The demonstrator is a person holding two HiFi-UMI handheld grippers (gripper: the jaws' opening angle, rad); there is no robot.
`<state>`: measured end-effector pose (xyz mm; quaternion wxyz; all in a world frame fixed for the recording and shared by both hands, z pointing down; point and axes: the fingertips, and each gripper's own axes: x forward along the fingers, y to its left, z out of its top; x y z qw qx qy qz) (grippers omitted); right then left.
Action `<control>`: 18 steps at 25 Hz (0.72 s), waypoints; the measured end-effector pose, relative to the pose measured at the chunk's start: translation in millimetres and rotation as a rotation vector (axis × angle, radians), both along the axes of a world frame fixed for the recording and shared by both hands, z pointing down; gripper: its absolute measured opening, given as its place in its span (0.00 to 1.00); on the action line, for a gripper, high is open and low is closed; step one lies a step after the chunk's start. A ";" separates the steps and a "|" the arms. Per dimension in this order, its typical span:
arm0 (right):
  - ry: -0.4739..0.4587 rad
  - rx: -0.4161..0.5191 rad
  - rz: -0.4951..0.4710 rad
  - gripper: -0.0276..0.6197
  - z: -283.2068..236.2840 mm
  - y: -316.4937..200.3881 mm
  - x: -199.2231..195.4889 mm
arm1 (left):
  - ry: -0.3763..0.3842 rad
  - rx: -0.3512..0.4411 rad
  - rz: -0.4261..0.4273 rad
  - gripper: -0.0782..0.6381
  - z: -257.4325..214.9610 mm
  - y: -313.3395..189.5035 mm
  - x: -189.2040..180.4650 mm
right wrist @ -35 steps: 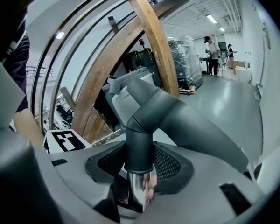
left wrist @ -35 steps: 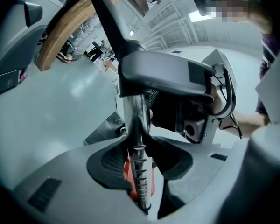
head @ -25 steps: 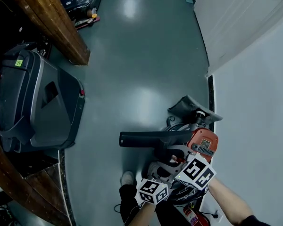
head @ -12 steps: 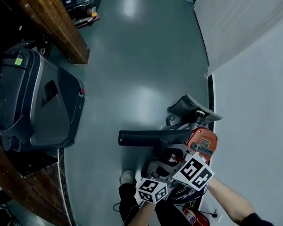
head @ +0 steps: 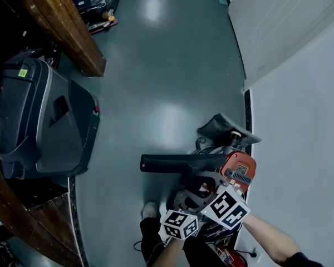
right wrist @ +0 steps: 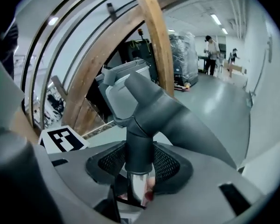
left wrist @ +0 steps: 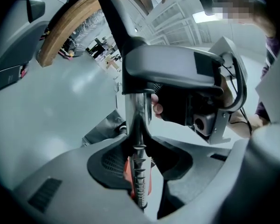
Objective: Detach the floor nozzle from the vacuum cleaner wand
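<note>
The dark floor nozzle (head: 172,163) lies crosswise above the floor, joined to a chrome wand (left wrist: 138,125) near the orange vacuum body (head: 240,170). My left gripper (head: 185,202) is shut on the wand; in the left gripper view the ribbed tube runs up between the pads (left wrist: 139,171) to the nozzle (left wrist: 168,71). My right gripper (head: 207,189) is shut on the nozzle's dark neck (right wrist: 140,143), its pads (right wrist: 140,171) standing on either side of the collar just above the chrome tube (right wrist: 139,188). The nozzle head (right wrist: 177,115) spreads out beyond it.
A large grey bin (head: 44,127) stands on the left beside a wooden beam (head: 55,21). A white wall (head: 300,93) runs along the right. A dark flat piece (head: 225,128) lies behind the vacuum. The person's shoe (head: 150,209) is below the nozzle.
The right gripper's marker cube has tilted and slipped a little down and left. The nozzle, the wand and the left gripper keep their places.
</note>
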<state>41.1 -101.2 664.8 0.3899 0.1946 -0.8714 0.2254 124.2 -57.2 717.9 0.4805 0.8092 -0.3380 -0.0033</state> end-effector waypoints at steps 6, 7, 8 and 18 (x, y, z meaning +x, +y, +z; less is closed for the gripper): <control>-0.064 -0.088 0.108 0.32 -1.5 -4.3 2.4 | -0.006 -0.005 -0.013 0.32 -0.5 -0.9 -0.7; -0.062 -0.103 0.114 0.32 -2.0 -5.5 2.2 | -0.007 -0.006 -0.016 0.32 -0.2 -1.2 -0.9; -0.042 -0.085 0.101 0.32 -2.3 -5.9 1.9 | -0.007 -0.007 -0.016 0.32 0.3 -1.6 -0.6; -0.006 -0.062 0.099 0.31 -1.3 -6.2 -1.8 | -0.010 -0.034 -0.022 0.32 3.6 -1.2 -3.5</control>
